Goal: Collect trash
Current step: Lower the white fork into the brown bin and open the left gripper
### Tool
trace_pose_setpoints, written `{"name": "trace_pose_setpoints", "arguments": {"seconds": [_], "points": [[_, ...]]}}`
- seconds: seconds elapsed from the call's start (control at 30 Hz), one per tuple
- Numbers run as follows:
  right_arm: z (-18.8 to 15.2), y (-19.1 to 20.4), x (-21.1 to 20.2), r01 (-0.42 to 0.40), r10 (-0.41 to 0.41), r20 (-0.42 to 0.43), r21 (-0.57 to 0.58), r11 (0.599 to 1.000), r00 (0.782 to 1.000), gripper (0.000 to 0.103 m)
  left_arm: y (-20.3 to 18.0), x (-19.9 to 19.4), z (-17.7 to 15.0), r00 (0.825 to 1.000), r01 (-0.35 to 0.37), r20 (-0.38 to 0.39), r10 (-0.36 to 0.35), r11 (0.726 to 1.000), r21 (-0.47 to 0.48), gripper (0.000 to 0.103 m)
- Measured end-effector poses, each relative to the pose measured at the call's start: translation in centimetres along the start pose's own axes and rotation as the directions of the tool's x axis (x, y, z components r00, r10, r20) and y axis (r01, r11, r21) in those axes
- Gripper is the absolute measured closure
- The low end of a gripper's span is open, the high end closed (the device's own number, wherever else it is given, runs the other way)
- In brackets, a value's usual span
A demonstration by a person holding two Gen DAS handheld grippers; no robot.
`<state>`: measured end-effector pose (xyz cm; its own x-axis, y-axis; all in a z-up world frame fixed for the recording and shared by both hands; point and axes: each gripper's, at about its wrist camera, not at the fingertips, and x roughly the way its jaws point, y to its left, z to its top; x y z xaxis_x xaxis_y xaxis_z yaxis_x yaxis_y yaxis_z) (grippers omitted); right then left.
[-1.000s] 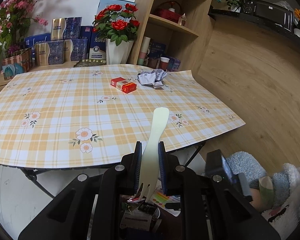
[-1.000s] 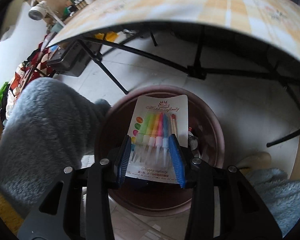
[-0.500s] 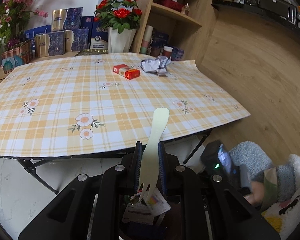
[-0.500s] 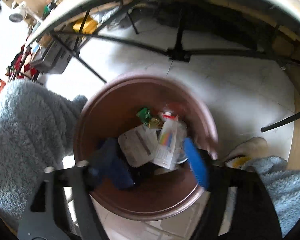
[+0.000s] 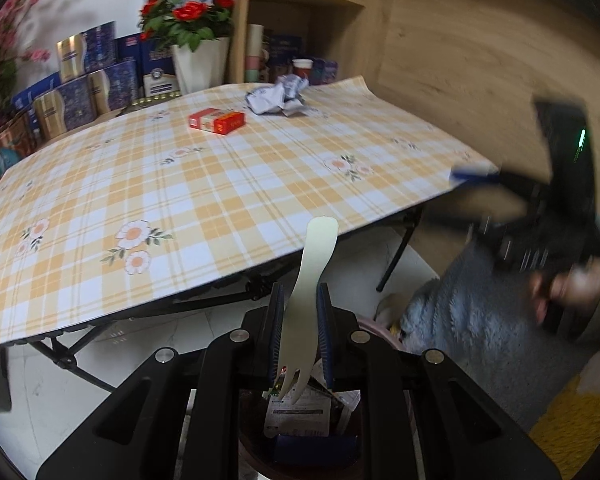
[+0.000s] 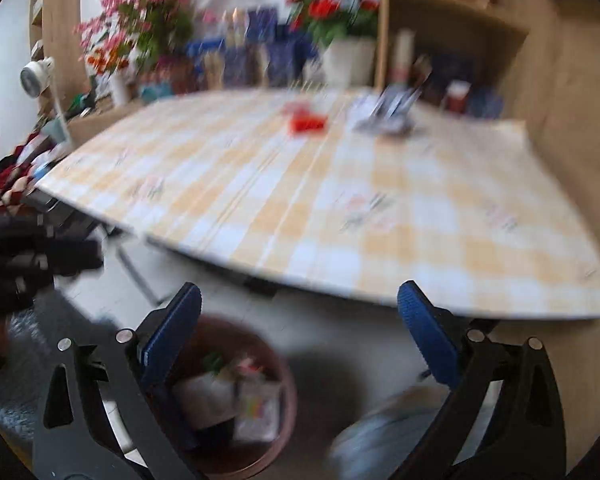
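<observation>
My left gripper [image 5: 299, 312] is shut on a pale plastic fork [image 5: 310, 276], held with its tines down over the brown trash bin [image 5: 260, 456], which holds papers. My right gripper [image 6: 299, 316] is open and empty, raised above the same bin [image 6: 272, 452] and facing the table. On the checked table [image 5: 180, 200] lie a red box [image 5: 217, 120] and a crumpled paper ball [image 5: 278, 98]; both also show blurred in the right wrist view, the box [image 6: 306, 122] and the paper ball [image 6: 388, 116].
Behind the table stand a white vase of red roses [image 5: 198, 64], blue and gold boxes [image 5: 84, 92] and a wooden shelf [image 5: 300, 20]. The person's grey fleece sleeve [image 5: 480, 312] and the other gripper, blurred, are at the right. Folding table legs [image 5: 396, 256] stand near the bin.
My right gripper opened and dropped the candle pack into the bin, then swung up from the bin toward the table. My left gripper kept the fork and shifted slightly over the bin.
</observation>
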<state>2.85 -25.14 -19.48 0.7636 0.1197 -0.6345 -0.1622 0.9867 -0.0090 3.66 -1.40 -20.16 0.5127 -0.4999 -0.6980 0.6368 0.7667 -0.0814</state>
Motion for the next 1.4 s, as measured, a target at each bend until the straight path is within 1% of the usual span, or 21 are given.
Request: {"name": "trace_pose_setpoints", "arguments": {"seconds": [0.1, 0.2, 0.27, 0.37, 0.43, 0.57, 0.67, 0.73, 0.87, 0.93, 1.0, 1.03, 1.07, 1.13, 1.17, 1.2, 1.23, 1.27, 1.3, 1.33, 1.4], "points": [[1.2, -1.2, -1.3, 0.093, -0.09, 0.086, -0.035, 0.995, 0.992, 0.006, -0.7, 1.1, -0.4, 0.999, 0.005, -0.034, -0.003, 0.999, 0.043, 0.087], [1.6, -2.6, -1.3, 0.153, -0.151, 0.113, -0.017, 0.988, 0.982, 0.006, -1.3, 2.5, -1.0, 0.996, 0.021, -0.086, -0.014, 0.997, 0.081, 0.087], [1.6, -4.2, -0.7, 0.146, -0.15, 0.095, 0.052, 0.988, 0.984, 0.006, -1.6, 3.8, -1.6, 0.99, 0.036, -0.14, -0.022, 0.994, 0.1, 0.087], [1.3, -5.7, -0.2, 0.138, -0.148, 0.064, 0.145, 0.98, 0.987, 0.006, -2.1, 5.8, -2.4, 0.973, 0.064, -0.227, -0.035, 0.991, 0.121, 0.087], [1.0, -6.2, -0.2, 0.139, -0.152, 0.06, 0.18, 0.974, 0.987, 0.006, -2.4, 7.2, -2.9, 0.959, 0.072, -0.28, -0.031, 0.988, 0.137, 0.087], [0.4, -7.2, -0.3, 0.134, -0.15, 0.049, 0.235, 0.963, 0.988, 0.006, -2.8, 9.2, -3.9, 0.935, 0.076, -0.353, -0.016, 0.984, 0.158, 0.087], [0.2, -7.7, -0.4, 0.133, -0.149, 0.041, 0.26, 0.956, 0.988, 0.006, -2.9, 10.8, -4.5, 0.911, 0.078, -0.413, -0.001, 0.983, 0.168, 0.087], [0.1, -8.0, -0.4, 0.132, -0.147, 0.038, 0.269, 0.954, 0.988, 0.006, -2.8, 11.7, -4.9, 0.898, 0.076, -0.44, 0.01, 0.981, 0.176, 0.087], [0.1, -8.0, -0.4, 0.131, -0.145, 0.033, 0.269, 0.954, 0.989, 0.006, -2.8, 12.8, -5.4, 0.879, 0.069, -0.476, 0.026, 0.981, 0.18, 0.087], [0.1, -7.8, -0.3, 0.129, -0.142, 0.031, 0.262, 0.956, 0.989, 0.006, -2.7, 13.2, -5.5, 0.871, 0.068, -0.491, 0.03, 0.981, 0.181, 0.086], [0.1, -7.7, -0.3, 0.128, -0.14, 0.029, 0.255, 0.958, 0.99, 0.006, -2.7, 13.4, -5.6, 0.867, 0.065, -0.496, 0.034, 0.981, 0.181, 0.086], [0.1, -7.6, -0.2, 0.128, -0.139, 0.028, 0.252, 0.959, 0.99, 0.006, -2.6, 13.4, -5.7, 0.868, 0.061, -0.495, 0.037, 0.981, 0.182, 0.086], [0.1, -7.5, -0.2, 0.128, -0.139, 0.027, 0.248, 0.96, 0.99, 0.006, -2.6, 13.4, -5.6, 0.867, 0.059, -0.496, 0.038, 0.982, 0.179, 0.083], [0.1, -7.5, -0.2, 0.126, -0.136, 0.025, 0.246, 0.961, 0.99, 0.006, -2.3, 13.4, -5.3, 0.871, 0.052, -0.49, 0.034, 0.986, 0.16, 0.06], [0.1, -7.5, -0.1, 0.125, -0.135, 0.024, 0.245, 0.961, 0.991, 0.006, -2.2, 13.1, -5.1, 0.876, 0.048, -0.481, 0.028, 0.988, 0.146, 0.041], [0.1, -7.5, -0.1, 0.125, -0.134, 0.022, 0.245, 0.962, 0.991, 0.006, -2.0, 12.8, -4.9, 0.886, 0.046, -0.463, 0.022, 0.99, 0.134, 0.038], [0.1, -7.5, -0.1, 0.124, -0.133, 0.02, 0.245, 0.962, 0.991, 0.006, -2.0, 12.4, -4.6, 0.895, 0.045, -0.446, 0.016, 0.991, 0.124, 0.037], [0.1, -7.5, 0.0, 0.123, -0.131, 0.019, 0.245, 0.962, 0.991, 0.006, -1.7, 11.7, -4.2, 0.909, 0.041, -0.416, 0.007, 0.993, 0.106, 0.034], [0.1, -7.5, 0.0, 0.122, -0.131, 0.017, 0.246, 0.962, 0.991, 0.006, -1.4, 11.1, -3.8, 0.923, 0.031, -0.386, 0.006, 0.995, 0.09, 0.028], [0.1, -7.6, 0.1, 0.122, -0.13, 0.016, 0.246, 0.962, 0.991, 0.006, -1.1, 10.4, -3.4, 0.936, 0.017, -0.351, 0.011, 0.997, 0.075, 0.026], [0.2, -7.5, 0.1, 0.123, -0.13, 0.015, 0.245, 0.962, 0.991, 0.006, -0.7, 9.1, -2.8, 0.957, 0.002, -0.289, 0.012, 0.999, 0.051, 0.021]]}}
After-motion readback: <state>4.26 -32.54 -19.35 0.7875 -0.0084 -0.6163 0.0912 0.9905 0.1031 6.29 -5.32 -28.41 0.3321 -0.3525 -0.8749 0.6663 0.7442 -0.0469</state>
